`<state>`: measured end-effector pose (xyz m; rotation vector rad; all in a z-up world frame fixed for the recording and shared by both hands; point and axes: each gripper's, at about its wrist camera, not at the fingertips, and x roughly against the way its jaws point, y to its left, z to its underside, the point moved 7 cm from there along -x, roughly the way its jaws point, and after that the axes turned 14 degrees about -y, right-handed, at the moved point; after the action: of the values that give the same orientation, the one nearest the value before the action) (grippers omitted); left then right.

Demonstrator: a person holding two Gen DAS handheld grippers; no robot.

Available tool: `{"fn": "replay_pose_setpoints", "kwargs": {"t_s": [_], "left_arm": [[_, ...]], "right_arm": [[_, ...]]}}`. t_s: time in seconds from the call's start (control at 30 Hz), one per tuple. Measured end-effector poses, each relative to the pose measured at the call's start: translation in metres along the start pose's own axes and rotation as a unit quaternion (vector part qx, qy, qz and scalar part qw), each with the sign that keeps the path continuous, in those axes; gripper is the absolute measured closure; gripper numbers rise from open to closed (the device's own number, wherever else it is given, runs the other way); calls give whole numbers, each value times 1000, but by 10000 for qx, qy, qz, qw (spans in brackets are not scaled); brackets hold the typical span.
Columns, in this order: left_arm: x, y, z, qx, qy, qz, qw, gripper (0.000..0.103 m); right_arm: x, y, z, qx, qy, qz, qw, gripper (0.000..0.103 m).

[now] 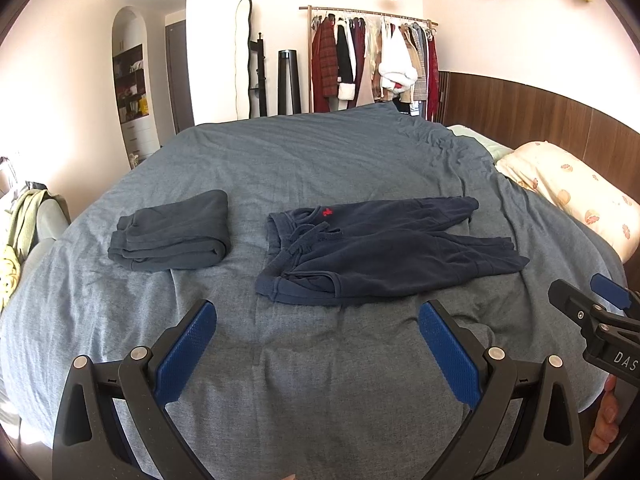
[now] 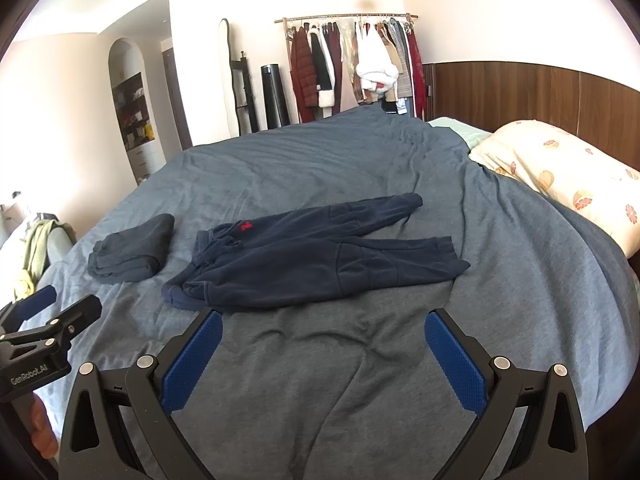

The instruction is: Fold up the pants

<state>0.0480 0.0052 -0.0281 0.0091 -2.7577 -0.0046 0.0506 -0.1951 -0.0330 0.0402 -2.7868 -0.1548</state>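
Observation:
Navy pants [image 1: 384, 252] with a small red logo lie flat and unfolded on the blue-grey bed cover [image 1: 320, 380], waistband to the left, both legs stretched to the right; they also show in the right wrist view [image 2: 320, 264]. My left gripper [image 1: 316, 320] is open and empty, just short of the waistband. My right gripper [image 2: 324, 328] is open and empty, just short of the near leg. Each gripper shows at the edge of the other's view: the right one [image 1: 592, 300], the left one [image 2: 52, 308].
A folded dark garment [image 1: 172, 240] lies left of the pants, also in the right wrist view [image 2: 132, 252]. A floral pillow [image 2: 560, 176] and wooden headboard [image 2: 540, 96] are at right. A clothes rack [image 1: 372, 60] stands beyond the bed. A chair with green clothes [image 1: 24, 220] is at left.

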Motion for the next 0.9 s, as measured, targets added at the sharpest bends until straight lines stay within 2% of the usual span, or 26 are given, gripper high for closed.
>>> {"fn": "replay_pose_setpoints", "kwargs": {"t_s": [0.23, 0.53, 0.77, 0.9], "left_arm": [[-1, 2, 2, 78, 33, 53, 10000, 0], [-1, 4, 0, 88, -141, 30, 9999, 0], [-9, 6, 5, 288, -66, 121, 9995, 0], [-18, 7, 9, 173, 26, 70, 9998, 0]], "right_arm": [[0, 0, 1, -2, 3, -2, 10000, 0], [-4, 5, 8, 18, 44, -18, 10000, 0], [-14, 6, 14, 61, 176, -30, 9998, 0], [-22, 8, 17, 100, 262, -57, 9996, 0]]}}
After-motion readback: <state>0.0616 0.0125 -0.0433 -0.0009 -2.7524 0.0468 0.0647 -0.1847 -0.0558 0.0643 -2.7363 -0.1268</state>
